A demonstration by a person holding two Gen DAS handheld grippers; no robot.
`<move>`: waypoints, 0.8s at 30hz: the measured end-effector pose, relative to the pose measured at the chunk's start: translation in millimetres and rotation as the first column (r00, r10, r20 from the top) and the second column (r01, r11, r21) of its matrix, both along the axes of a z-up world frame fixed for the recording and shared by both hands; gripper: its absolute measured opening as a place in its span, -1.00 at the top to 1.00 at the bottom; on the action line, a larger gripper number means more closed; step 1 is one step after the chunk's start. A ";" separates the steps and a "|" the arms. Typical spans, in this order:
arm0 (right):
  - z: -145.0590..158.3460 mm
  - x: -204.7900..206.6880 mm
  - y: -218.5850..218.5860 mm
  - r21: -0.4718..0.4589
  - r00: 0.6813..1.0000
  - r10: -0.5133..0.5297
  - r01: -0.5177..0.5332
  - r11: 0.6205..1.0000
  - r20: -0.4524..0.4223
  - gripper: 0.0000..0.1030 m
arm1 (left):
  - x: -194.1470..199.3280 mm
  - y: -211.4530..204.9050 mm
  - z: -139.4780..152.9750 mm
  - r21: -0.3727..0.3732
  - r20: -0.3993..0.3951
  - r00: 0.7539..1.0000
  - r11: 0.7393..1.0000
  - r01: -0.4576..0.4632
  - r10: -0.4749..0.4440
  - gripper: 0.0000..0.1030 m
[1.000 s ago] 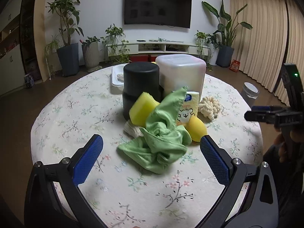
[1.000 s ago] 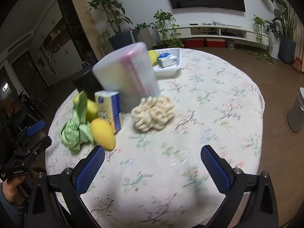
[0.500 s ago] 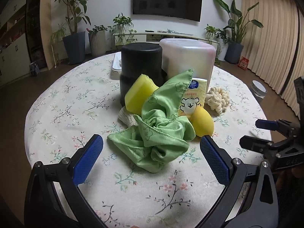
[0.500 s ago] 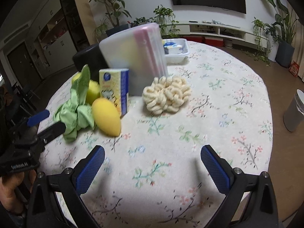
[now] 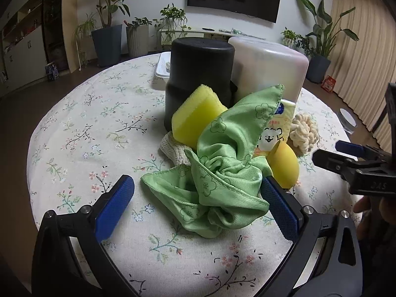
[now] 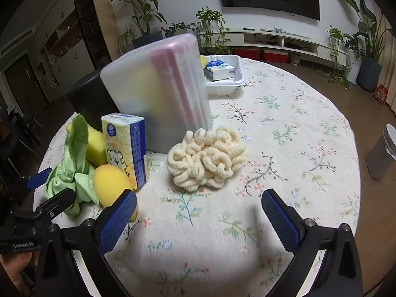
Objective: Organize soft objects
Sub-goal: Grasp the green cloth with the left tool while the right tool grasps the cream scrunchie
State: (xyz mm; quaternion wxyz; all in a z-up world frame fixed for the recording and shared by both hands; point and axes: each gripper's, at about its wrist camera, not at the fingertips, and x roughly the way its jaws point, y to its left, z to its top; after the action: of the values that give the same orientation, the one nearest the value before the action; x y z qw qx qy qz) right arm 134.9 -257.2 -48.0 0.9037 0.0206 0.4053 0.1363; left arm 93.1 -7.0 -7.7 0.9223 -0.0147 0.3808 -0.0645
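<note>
A crumpled green cloth (image 5: 217,173) lies on the flowered round table (image 5: 99,128), and my open left gripper (image 5: 196,193) reaches its near edge with a finger on either side. Behind the cloth are a yellow sponge (image 5: 195,116), a white knitted pad (image 5: 170,151), a yellow egg-shaped sponge (image 5: 284,168) and a tissue pack (image 5: 274,128). A cream looped scrubber (image 6: 206,160) sits just ahead of my open right gripper (image 6: 199,203), which holds nothing. The egg-shaped sponge (image 6: 109,183) is by the right gripper's left finger.
A black canister (image 5: 198,74) and a translucent lidded box (image 6: 158,94) stand upright behind the soft things. A white tray (image 6: 225,84) with a tissue pack sits at the far edge. A grey bin (image 6: 383,153) stands on the floor to the right.
Both grippers have moved in lower and closer: the left up to the green cloth, the right toward the cream scrubber. Both stayed open and nothing on the table moved.
</note>
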 end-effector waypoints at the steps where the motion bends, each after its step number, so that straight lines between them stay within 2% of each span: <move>1: -1.0 4.0 1.0 -0.007 1.000 0.000 0.000 1.000 0.000 -1.00 | 0.4 -0.3 0.0 -0.001 -0.001 1.000 1.000 0.003 -0.003 -0.88; 4: -2.9 14.8 -0.5 -0.019 1.000 -0.012 0.012 1.000 -0.002 -1.00 | 5.8 -1.3 -2.8 -0.007 -0.034 0.999 1.000 0.014 -0.015 -0.44; 5: -3.5 17.4 -0.6 -0.022 1.000 -0.018 0.018 1.000 -0.004 -1.00 | 7.4 -1.0 -4.1 -0.011 -0.044 0.999 1.000 0.017 -0.018 -0.37; 9: -7.3 27.3 -4.3 -0.023 0.999 -0.035 0.035 0.999 -0.015 -1.00 | 7.2 -3.3 -5.7 -0.011 -0.054 0.998 1.000 0.021 -0.022 -0.31; 11: -10.4 29.7 -4.0 -0.027 0.999 -0.038 0.037 0.999 -0.025 -1.00 | 6.7 -3.3 -5.6 -0.018 -0.053 0.998 0.999 0.026 -0.027 -0.15; 14: -13.8 32.3 -3.4 -0.026 0.999 -0.037 0.037 0.999 -0.032 -1.00 | 5.4 -3.4 -5.3 -0.028 -0.050 0.998 0.999 0.032 -0.033 -0.05; 24: -13.4 39.3 0.3 -0.033 0.999 -0.036 0.035 0.999 -0.030 -1.00 | 0.6 -4.4 -6.0 -0.034 -0.045 0.998 0.998 0.044 -0.046 0.09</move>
State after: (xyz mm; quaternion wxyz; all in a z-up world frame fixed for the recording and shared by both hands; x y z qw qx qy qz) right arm 174.2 -256.9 -61.3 0.9000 0.0150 0.4206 0.1134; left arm 93.8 -11.4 -13.7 0.9113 -0.0229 0.4008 -0.0912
